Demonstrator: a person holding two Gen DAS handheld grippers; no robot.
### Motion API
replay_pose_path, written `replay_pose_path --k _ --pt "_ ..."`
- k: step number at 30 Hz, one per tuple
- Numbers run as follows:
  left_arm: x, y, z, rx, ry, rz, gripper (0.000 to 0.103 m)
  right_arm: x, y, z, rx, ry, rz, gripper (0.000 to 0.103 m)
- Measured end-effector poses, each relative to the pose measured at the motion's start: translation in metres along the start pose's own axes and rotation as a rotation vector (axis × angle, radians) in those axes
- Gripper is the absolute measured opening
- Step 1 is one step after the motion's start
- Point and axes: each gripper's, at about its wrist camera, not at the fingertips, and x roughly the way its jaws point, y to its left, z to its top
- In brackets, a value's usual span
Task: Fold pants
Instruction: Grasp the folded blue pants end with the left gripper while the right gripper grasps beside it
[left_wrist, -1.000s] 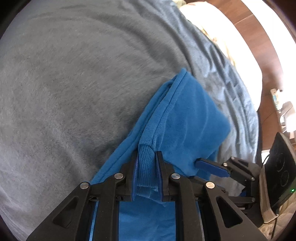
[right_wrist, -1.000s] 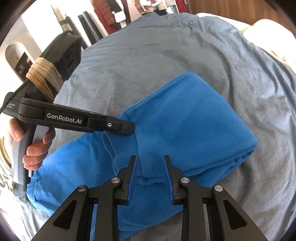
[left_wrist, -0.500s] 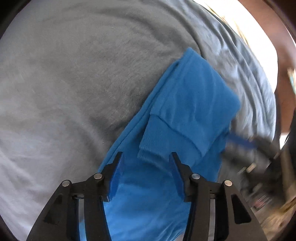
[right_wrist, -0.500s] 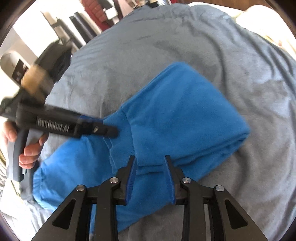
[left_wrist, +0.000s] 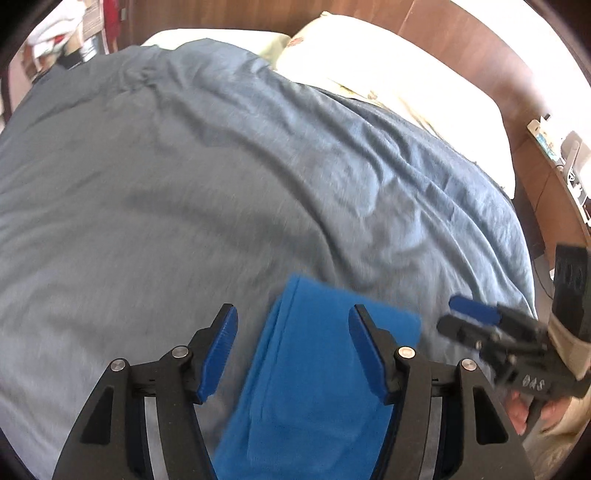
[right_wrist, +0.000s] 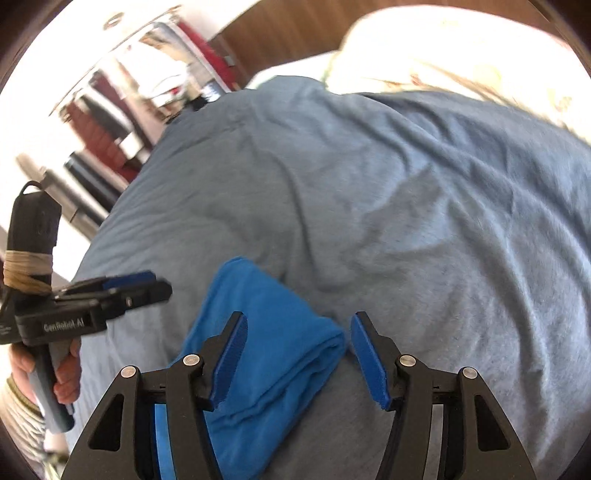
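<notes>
The blue fleece pants (left_wrist: 314, 384) lie folded on the grey-blue bedspread (left_wrist: 221, 184). My left gripper (left_wrist: 291, 317) is lifted above them, its jaws opening, with nothing pinched; the folded end shows below the gap. My right gripper (right_wrist: 297, 323) also hovers over the pants (right_wrist: 258, 354), jaws opening and clear of the cloth. Each gripper appears in the other's view: the right gripper (left_wrist: 469, 317) at the right edge, the left gripper (right_wrist: 140, 284) at the left, held by a hand (right_wrist: 66, 376).
Cream pillows (left_wrist: 388, 74) lie at the head of the bed against a wooden headboard (left_wrist: 461, 44). A nightstand with small items (left_wrist: 569, 166) stands at the right. Hanging clothes and a rack (right_wrist: 110, 122) stand past the bed's left side.
The left jaws let go of the ribbed cuff and both grippers opened wide. Both lifted and pulled back, so the pants now sit low in each view.
</notes>
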Motion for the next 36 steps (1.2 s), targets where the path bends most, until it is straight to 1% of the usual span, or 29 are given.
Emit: replay_pose_path --k 5,8,13,20,21,30,32,33,34,36 --pt "0.041 0.01 0.02 -0.026 0.071 -0.078 0.061 0.023 -0.014 0.003 0.066 0.027 -0.012 0.059" --pt "0.056 0.014 0.02 -0.032 0.086 -0.08 0.058 0.036 -0.018 0.002 0.078 0.051 -0.017 0.059" --pt "0.079 0.019 0.017 -0.043 0.137 -0.138 0.052 0.053 -0.024 -0.005 0.088 0.093 -0.022 0.059" --pt "0.103 0.025 0.011 -0.072 0.162 -0.197 0.046 0.07 -0.029 -0.007 0.088 0.116 -0.028 0.057" --pt "0.105 0.026 0.011 -0.075 0.164 -0.203 0.045 0.072 -0.028 -0.008 0.08 0.116 -0.031 0.055" --pt "0.121 0.028 0.007 -0.123 0.168 -0.232 0.044 0.089 -0.027 -0.006 0.075 0.134 -0.025 0.05" --pt "0.122 0.028 0.008 -0.131 0.177 -0.242 0.038 0.093 -0.026 -0.006 0.071 0.138 -0.023 0.046" --pt "0.123 0.026 0.009 -0.133 0.182 -0.246 0.032 0.093 -0.026 -0.006 0.069 0.142 -0.02 0.042" --pt "0.123 0.025 0.009 -0.133 0.187 -0.257 0.027 0.094 -0.026 -0.006 0.067 0.148 -0.012 0.041" --pt "0.119 0.023 0.01 -0.135 0.179 -0.253 0.024 0.095 -0.027 -0.006 0.066 0.151 -0.008 0.037"
